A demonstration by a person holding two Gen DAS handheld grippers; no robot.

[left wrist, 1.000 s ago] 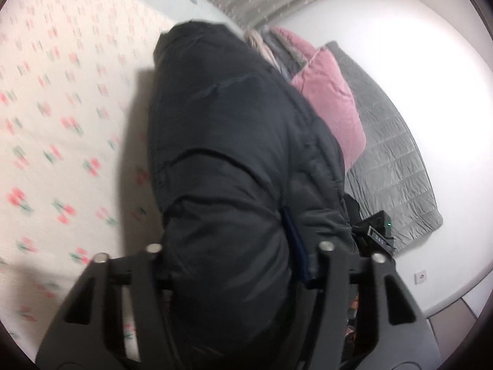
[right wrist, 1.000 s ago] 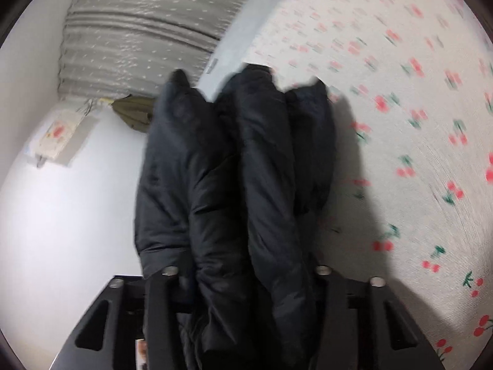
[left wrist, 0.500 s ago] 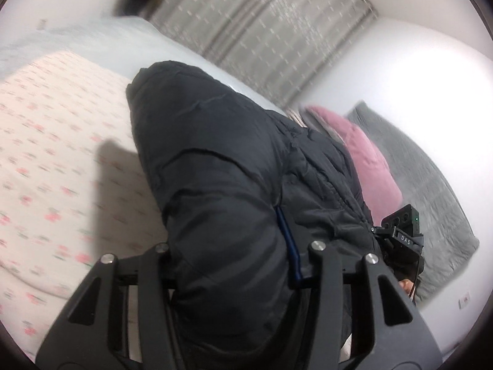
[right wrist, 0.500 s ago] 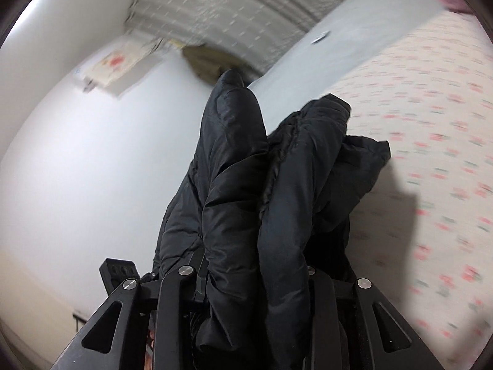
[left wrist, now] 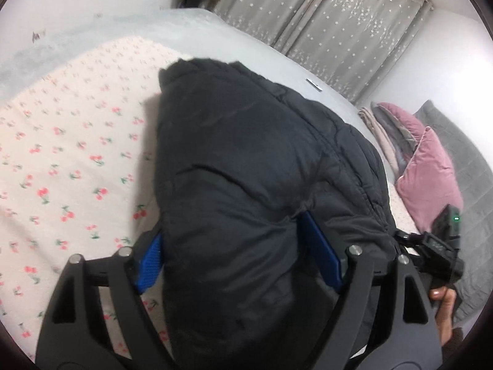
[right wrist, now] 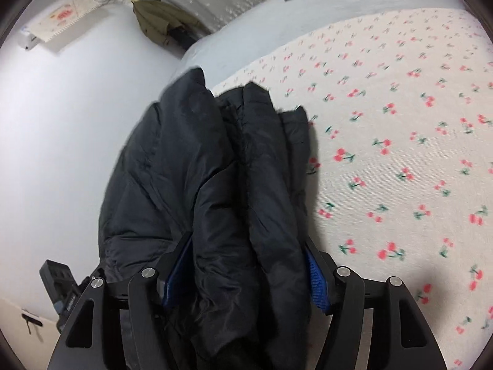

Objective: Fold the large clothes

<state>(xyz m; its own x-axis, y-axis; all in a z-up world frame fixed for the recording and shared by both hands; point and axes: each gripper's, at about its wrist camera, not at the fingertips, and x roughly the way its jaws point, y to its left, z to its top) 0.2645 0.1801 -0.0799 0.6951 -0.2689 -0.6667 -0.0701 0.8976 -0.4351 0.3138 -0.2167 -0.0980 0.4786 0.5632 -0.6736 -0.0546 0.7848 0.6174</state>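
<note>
Letting go, by the look of it. Starting at the left gripper (left wrist: 234, 262): spread wide after opening up just now, blue pads showing on both sides, with the black puffer jacket (left wrist: 246, 154) bulging between them but not looking squeezed any more. Bunched thick and hovering over the cherry-print bed (left wrist: 61, 169) near its front edge, not laid flat on it yet.

Moving over to the right gripper (right wrist: 246, 277): same deal, opened up just now and standing apart, with several fat folds of that jacket draped between the pads, just over the bed's edge on the white-wall side.

Progress-wise, guessing doubled over at least once, going by the stacked layers, but nowhere near a tidy bundle. Left to do: setting it down on the bed, squaring up, smoothing out.

Containers: none spotted, so nothing to report inside anything. Just a pink pillow (left wrist: 431, 169) over at the bed's far right.
</note>
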